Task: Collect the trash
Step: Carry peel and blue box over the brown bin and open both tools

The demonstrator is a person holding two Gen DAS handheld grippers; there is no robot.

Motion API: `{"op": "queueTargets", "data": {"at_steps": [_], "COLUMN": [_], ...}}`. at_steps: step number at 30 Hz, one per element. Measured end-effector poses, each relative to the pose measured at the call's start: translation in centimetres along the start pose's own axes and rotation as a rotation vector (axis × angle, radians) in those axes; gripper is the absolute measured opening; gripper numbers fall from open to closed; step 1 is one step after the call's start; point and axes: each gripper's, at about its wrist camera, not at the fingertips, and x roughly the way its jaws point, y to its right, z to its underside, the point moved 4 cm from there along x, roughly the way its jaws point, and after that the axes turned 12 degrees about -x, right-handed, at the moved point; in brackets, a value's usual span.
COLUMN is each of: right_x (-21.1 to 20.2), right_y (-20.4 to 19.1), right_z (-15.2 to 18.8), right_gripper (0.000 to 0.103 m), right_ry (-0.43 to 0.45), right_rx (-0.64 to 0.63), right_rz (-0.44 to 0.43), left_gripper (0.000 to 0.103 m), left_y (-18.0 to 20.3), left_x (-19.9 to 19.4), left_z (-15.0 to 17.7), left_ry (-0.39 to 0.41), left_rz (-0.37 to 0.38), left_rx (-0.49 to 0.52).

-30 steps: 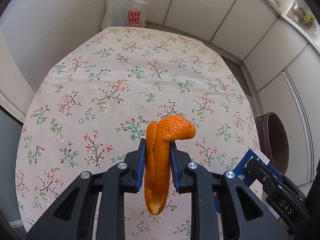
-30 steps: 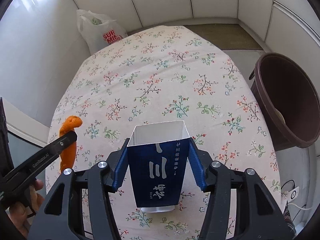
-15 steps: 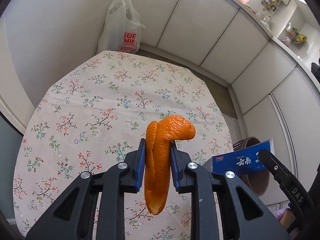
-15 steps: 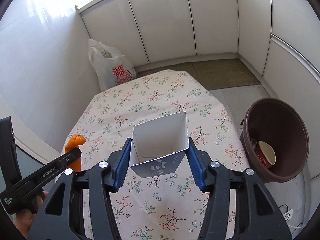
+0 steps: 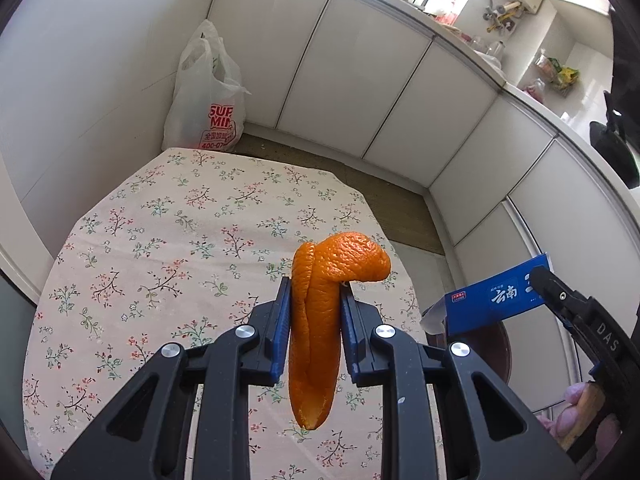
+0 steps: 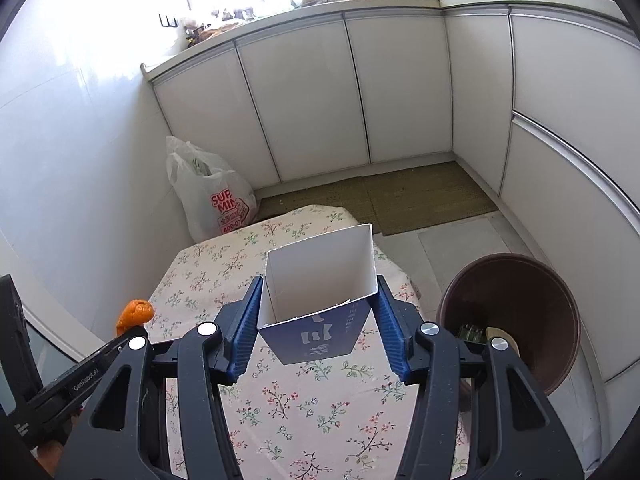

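- Currently your left tongs pinch an orange peel between their blue pads; the peel stands roughly upright, its top curling over to the right, its lower tip hanging below the pads.
- Your right tongs clamp a blue carton by its two sides, pads pressed against it. Its open white mouth faces away from the camera, and white characters show on its near face.
- Both items are held in the air above the surface, which wears a floral cloth.
- From the left wrist view, the carton sits to the right of the peel, well apart from it, over the table's right edge.
- A brown bin stands on the floor just beside the surface, to the right of the carton. Some refuse lies inside, including a round light-coloured item; I cannot identify it further.
- A white plastic bag with red print rests on the floor against the wall, beyond the far end of the surface.
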Motion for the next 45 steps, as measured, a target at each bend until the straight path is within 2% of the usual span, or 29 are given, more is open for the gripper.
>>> {"op": "queueTargets", "data": {"at_steps": [13,28,35,45], "right_x": [-2.6,-3.1,-2.4,-1.9], "right_y": [8.6,20.5,24.5,27.4], "right_z": [-0.6,2.5,4.6,5.6], "right_gripper": [0.051,0.051,0.051,0.051], "right_ry": [0.06,0.068,0.031,0.02], "right_rx": [0.089,0.257,0.353,0.41], "right_rz": [0.111,0.29,0.309,0.335], "left_gripper": [0.023,0.023,0.023,0.023], "left_y": [7.7,17.9,22.1,25.9], "left_x": [1.4,5.1,6.8,9.8], "left_z": [2.1,6.6,9.0,11.5], "left_ry": [-0.028,-0.108,-0.151,-0.211], "left_rz": [0.064,0.132,0.159,0.157], "left_rx": [0.069,0.165,0.205,0.236]}}
